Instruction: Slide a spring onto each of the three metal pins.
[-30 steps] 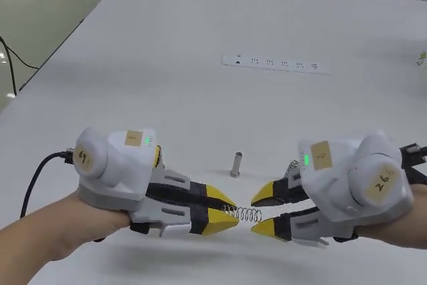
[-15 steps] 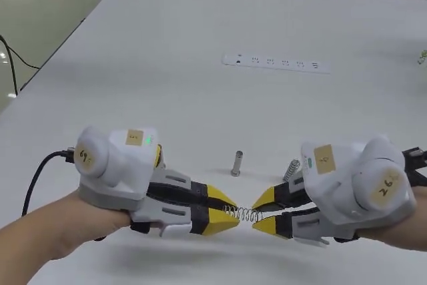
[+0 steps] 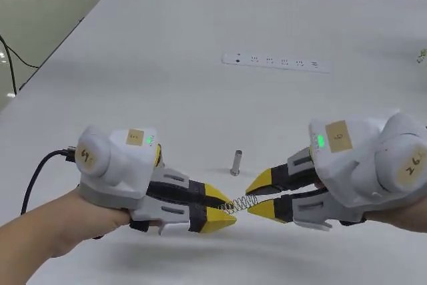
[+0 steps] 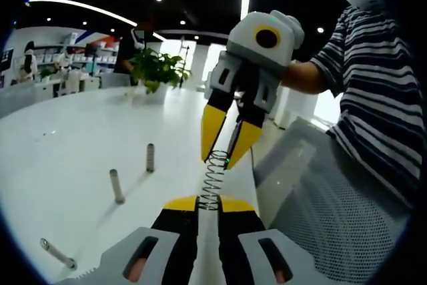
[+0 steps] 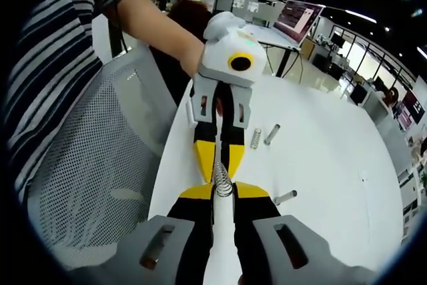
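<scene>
White bench (image 3: 167, 45), with a power strip (image 3: 275, 63) lying well beyond an upright metal pin (image 3: 236, 163). Just in front of that pin, held clear of the bench: a spring (image 3: 241, 203), spanning two grippers. Pinched at one end by the pressed-together fingers of the left gripper (image 3: 230, 210), at the other by the fingers of the right gripper (image 3: 252, 201), likewise closed onto the coil. Near the upright pin, from the left gripper view, a second standing pin (image 4: 150, 157) and a third pin (image 4: 57, 253) lying flat.
</scene>
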Action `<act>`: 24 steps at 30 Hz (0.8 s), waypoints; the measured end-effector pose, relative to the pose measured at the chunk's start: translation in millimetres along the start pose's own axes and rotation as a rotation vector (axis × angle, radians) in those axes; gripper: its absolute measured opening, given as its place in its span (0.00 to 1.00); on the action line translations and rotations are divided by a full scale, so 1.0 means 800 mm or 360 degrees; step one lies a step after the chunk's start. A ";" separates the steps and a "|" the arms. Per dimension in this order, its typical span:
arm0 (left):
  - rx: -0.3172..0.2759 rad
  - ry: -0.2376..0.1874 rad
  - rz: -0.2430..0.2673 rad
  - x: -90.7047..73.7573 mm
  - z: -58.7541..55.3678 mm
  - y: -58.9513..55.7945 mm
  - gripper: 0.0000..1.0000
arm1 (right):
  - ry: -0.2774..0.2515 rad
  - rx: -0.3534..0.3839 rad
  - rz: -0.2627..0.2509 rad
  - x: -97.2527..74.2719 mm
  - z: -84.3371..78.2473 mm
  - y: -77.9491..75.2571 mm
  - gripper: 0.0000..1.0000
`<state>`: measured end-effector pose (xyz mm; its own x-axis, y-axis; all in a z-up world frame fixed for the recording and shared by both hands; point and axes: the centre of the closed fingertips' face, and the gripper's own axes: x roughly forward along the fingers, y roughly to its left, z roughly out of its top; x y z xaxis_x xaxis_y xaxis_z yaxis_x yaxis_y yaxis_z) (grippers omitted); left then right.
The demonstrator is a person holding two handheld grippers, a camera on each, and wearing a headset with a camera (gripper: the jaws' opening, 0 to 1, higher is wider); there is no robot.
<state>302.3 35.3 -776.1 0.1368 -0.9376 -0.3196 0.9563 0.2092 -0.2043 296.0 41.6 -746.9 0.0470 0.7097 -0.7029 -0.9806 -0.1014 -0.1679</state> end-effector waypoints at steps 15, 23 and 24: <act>0.0064 0.0034 0.0010 0.007 0.004 -0.001 0.02 | -0.0142 0.0020 -0.0033 0.010 0.033 -0.003 0.07; 0.0073 0.0037 0.0039 0.001 0.004 0.001 0.03 | -0.0140 -0.0022 -0.0074 0.014 0.036 -0.004 0.07; 0.0069 0.0043 0.0043 0.001 0.004 0.003 0.03 | -0.0134 -0.0028 -0.0072 0.014 0.036 -0.004 0.07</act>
<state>305.2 34.3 -774.1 0.1565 -0.9237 -0.3497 0.9626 0.2219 -0.1553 294.1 70.4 -734.4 0.0741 0.7697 -0.6341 -0.9743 -0.0797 -0.2106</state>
